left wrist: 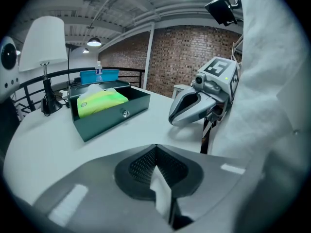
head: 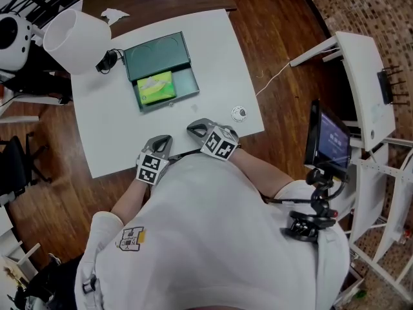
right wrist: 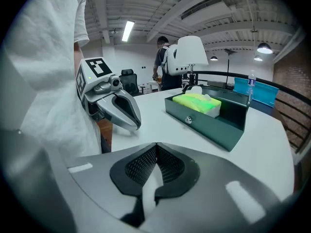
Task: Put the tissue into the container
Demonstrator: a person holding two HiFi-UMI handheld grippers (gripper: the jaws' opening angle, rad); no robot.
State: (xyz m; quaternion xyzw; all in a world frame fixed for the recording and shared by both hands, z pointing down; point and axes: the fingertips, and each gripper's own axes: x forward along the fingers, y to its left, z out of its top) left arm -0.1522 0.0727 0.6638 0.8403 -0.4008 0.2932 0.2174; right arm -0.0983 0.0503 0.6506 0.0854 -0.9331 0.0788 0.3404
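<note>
The tissue [head: 156, 86] is seen lying inside the open container [head: 187, 86], in its left part, with its long axis set along the container's front wall. The lid [head: 158, 53] is folded back behind. Both grippers are held well short of the container's front. The left gripper [head: 162, 139] is placed straight before the tissue, and the right gripper [head: 195, 127] before the container's bare part. Both pairs of jaws are pressed together on nothing. The placing is judged done.

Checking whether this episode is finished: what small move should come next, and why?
Probably none: keep both resting. The green tissue pack already lies inside the open container, and the left tongs and right tongs are shut and empty at the table's near edge.
</note>
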